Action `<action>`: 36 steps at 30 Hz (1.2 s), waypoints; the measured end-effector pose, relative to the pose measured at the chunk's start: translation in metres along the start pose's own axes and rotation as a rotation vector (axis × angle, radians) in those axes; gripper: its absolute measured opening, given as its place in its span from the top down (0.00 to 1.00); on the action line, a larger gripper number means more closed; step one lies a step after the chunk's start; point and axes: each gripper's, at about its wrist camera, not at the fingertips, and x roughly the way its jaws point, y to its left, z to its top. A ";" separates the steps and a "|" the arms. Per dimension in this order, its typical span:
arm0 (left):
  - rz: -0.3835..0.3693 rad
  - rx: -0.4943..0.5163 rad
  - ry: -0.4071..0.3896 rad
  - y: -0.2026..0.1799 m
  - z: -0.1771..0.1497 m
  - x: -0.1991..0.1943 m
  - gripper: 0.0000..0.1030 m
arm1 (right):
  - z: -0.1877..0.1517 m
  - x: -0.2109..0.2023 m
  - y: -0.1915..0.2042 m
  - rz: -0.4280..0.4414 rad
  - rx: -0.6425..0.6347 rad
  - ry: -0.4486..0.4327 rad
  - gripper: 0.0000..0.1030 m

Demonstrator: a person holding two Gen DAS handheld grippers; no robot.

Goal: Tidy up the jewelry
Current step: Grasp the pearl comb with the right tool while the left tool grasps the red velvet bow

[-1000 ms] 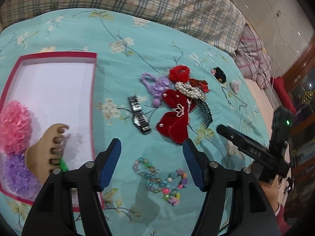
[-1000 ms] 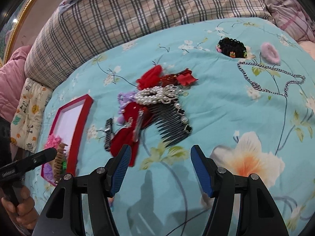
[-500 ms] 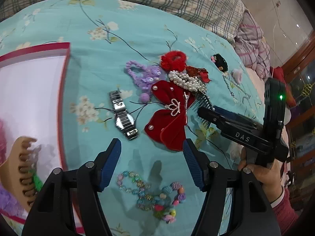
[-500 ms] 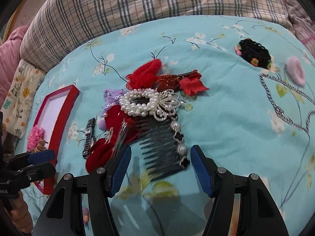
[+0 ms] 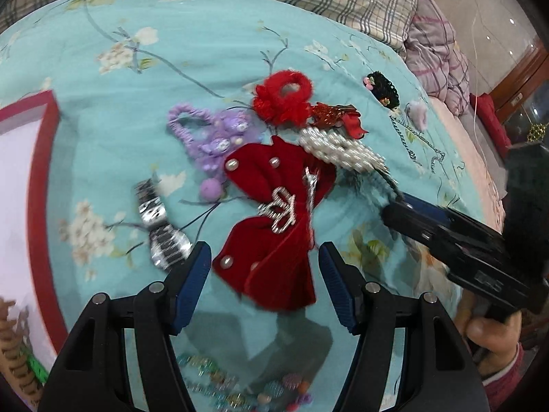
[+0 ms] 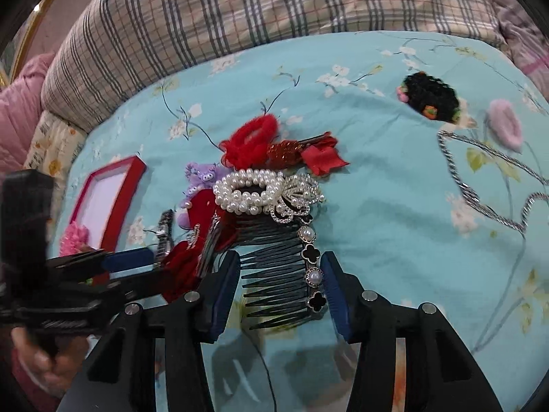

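A pile of hair pieces lies on the teal floral bedspread. My left gripper (image 5: pixel 264 285) is open, its fingers on either side of the near end of a red velvet bow (image 5: pixel 274 219) with a silver crown. My right gripper (image 6: pixel 279 292) is open around a black hair comb (image 6: pixel 274 274) with pearl and clover trim; it also shows in the left wrist view (image 5: pixel 398 206). A pearl clip (image 6: pixel 247 192), a red scrunchie (image 5: pixel 284 96), a purple bear tie (image 5: pixel 209 134) and a silver watch (image 5: pixel 161 226) lie around them. The red tray (image 5: pixel 41 178) is at the left.
A beaded bracelet (image 5: pixel 240 388) lies below my left gripper. A silver chain (image 6: pixel 480 185), a black scrunchie (image 6: pixel 432 99) and a pink hair tie (image 6: pixel 504 123) lie to the right. A plaid pillow (image 6: pixel 274 13) lines the far edge.
Both grippers have moved forward into the pile. The left has gone from over the bracelet to the red bow; the right has come down around the black comb. Both stay open.
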 end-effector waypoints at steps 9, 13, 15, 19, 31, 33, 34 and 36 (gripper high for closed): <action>0.042 0.045 0.004 -0.012 -0.001 0.017 0.58 | -0.009 -0.040 -0.022 0.062 0.130 -0.051 0.53; 0.019 0.056 -0.006 -0.014 -0.004 0.009 0.76 | -0.019 -0.043 -0.024 0.074 0.166 -0.049 0.53; 0.008 0.055 -0.015 -0.015 -0.008 0.001 0.77 | -0.025 -0.044 -0.025 0.094 0.185 -0.035 0.53; 0.004 0.050 -0.045 -0.017 -0.014 -0.018 0.78 | -0.037 -0.049 -0.013 0.071 0.147 -0.031 0.53; 0.004 -0.005 -0.121 -0.003 -0.029 -0.069 0.78 | -0.056 -0.035 0.010 0.006 0.088 0.017 0.48; 0.007 -0.016 -0.126 0.001 -0.031 -0.073 0.78 | -0.056 -0.036 0.018 -0.031 0.042 0.003 0.48; 0.008 -0.022 -0.128 0.003 -0.032 -0.075 0.78 | -0.054 -0.037 0.024 -0.055 0.009 -0.012 0.46; 0.006 -0.034 -0.133 0.007 -0.035 -0.078 0.78 | -0.049 -0.039 0.034 -0.068 -0.039 -0.040 0.42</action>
